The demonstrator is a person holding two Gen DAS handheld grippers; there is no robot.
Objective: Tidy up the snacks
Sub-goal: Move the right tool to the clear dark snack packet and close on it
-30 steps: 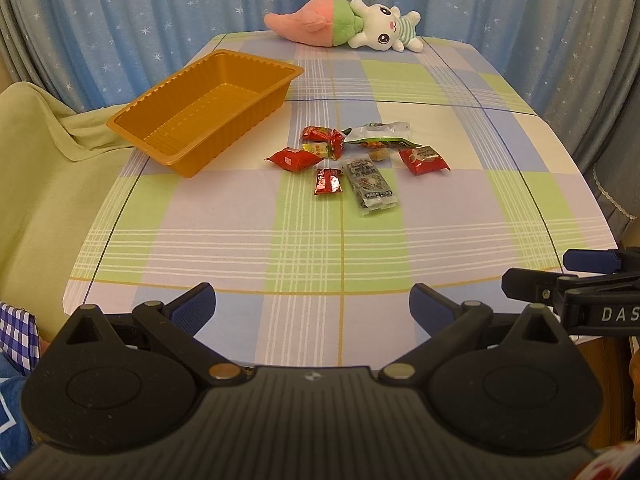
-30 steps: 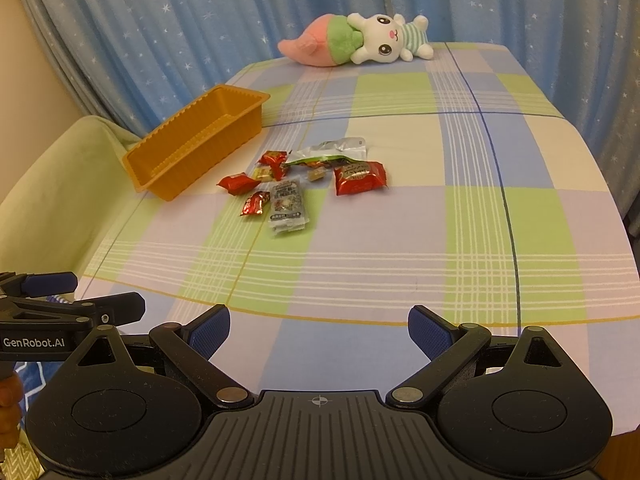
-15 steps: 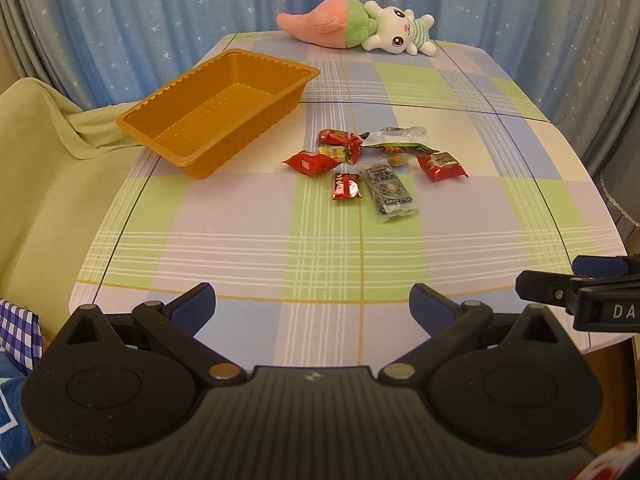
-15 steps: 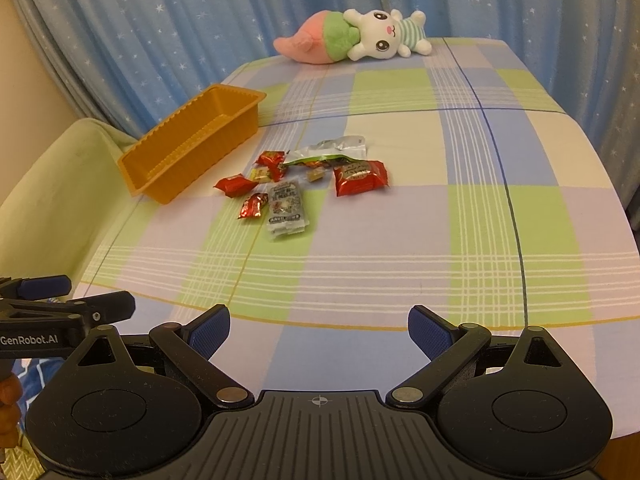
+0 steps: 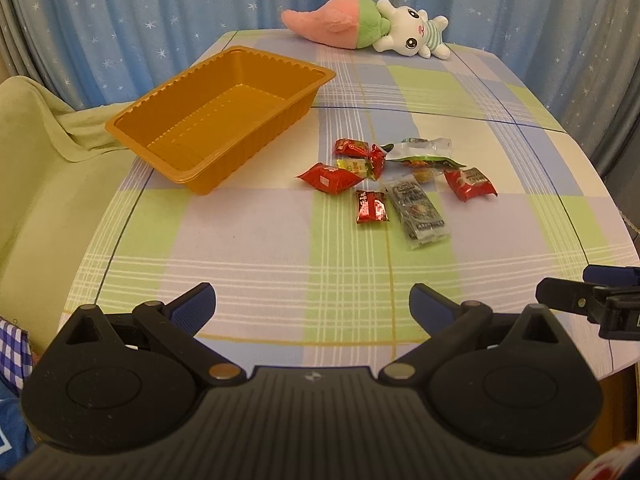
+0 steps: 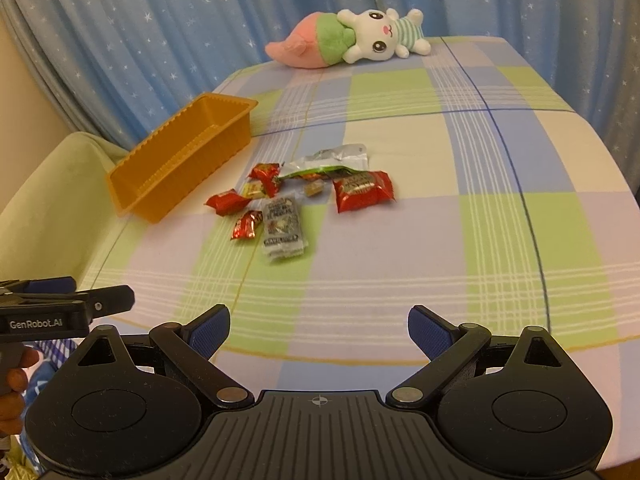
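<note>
An empty orange tray (image 5: 224,120) (image 6: 180,160) stands at the table's left side. To its right lies a loose pile of snack packets: several small red ones (image 5: 330,178) (image 6: 362,190), a grey sachet (image 5: 418,210) (image 6: 282,226) and a clear-green packet (image 5: 424,154) (image 6: 332,160). My left gripper (image 5: 312,306) hangs open over the near table edge, well short of the pile. Beside it my right gripper (image 6: 318,326) is also open and holds nothing. Each gripper shows at the other view's edge.
A pink and white plush toy (image 5: 368,28) (image 6: 348,38) lies at the table's far end before blue starred curtains. A green-covered seat (image 5: 44,168) stands left of the checked table (image 5: 248,248). A hand (image 6: 12,384) holds the left gripper's handle.
Both grippers have moved forward toward the table, so the tray and snacks look nearer. Both stay open.
</note>
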